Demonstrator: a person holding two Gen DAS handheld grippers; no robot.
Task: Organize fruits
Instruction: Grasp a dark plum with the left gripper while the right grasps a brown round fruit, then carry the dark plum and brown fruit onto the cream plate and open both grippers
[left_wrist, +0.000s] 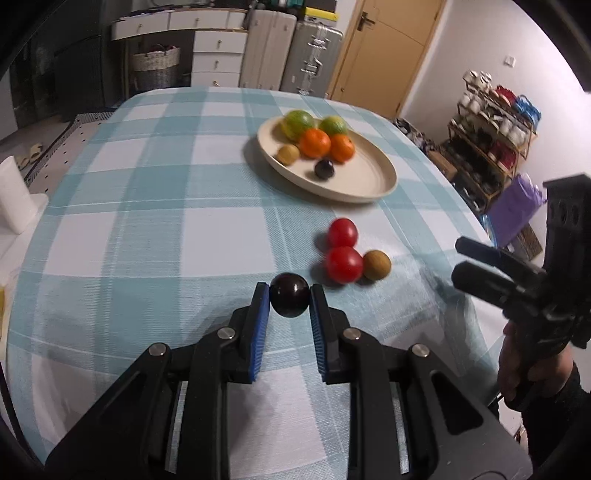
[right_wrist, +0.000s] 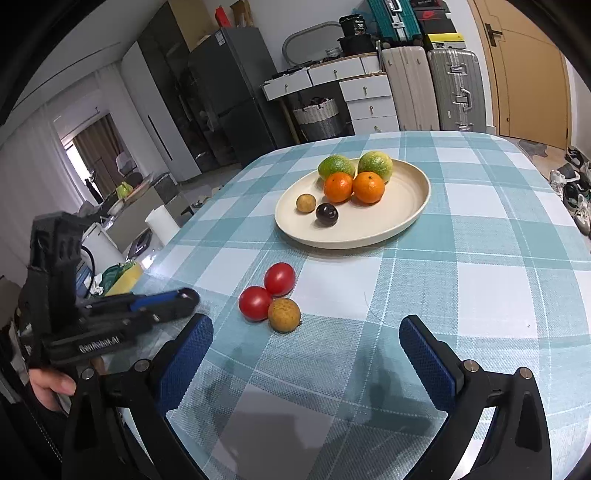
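Observation:
My left gripper (left_wrist: 289, 295) is shut on a dark plum (left_wrist: 289, 300), held just above the checked tablecloth (left_wrist: 166, 221). Just beyond it lie two red tomatoes (left_wrist: 344, 264) and a small brown fruit (left_wrist: 376, 264), all touching. A cream plate (left_wrist: 369, 192) farther back holds two green citrus, two oranges (left_wrist: 314, 143), a brown fruit and another dark plum (left_wrist: 324, 169). My right gripper (right_wrist: 304, 326) stands open over the cloth, just short of the brown fruit (right_wrist: 283, 314) and tomatoes (right_wrist: 255, 302). The plate (right_wrist: 406, 221) lies beyond them.
The right gripper (left_wrist: 461, 264) shows at the table's right edge, held by a hand. The left gripper (right_wrist: 181, 299) shows at the left. A white roll (right_wrist: 160, 221) stands off the table's left side. Suitcases (right_wrist: 454, 92) and drawers line the far wall.

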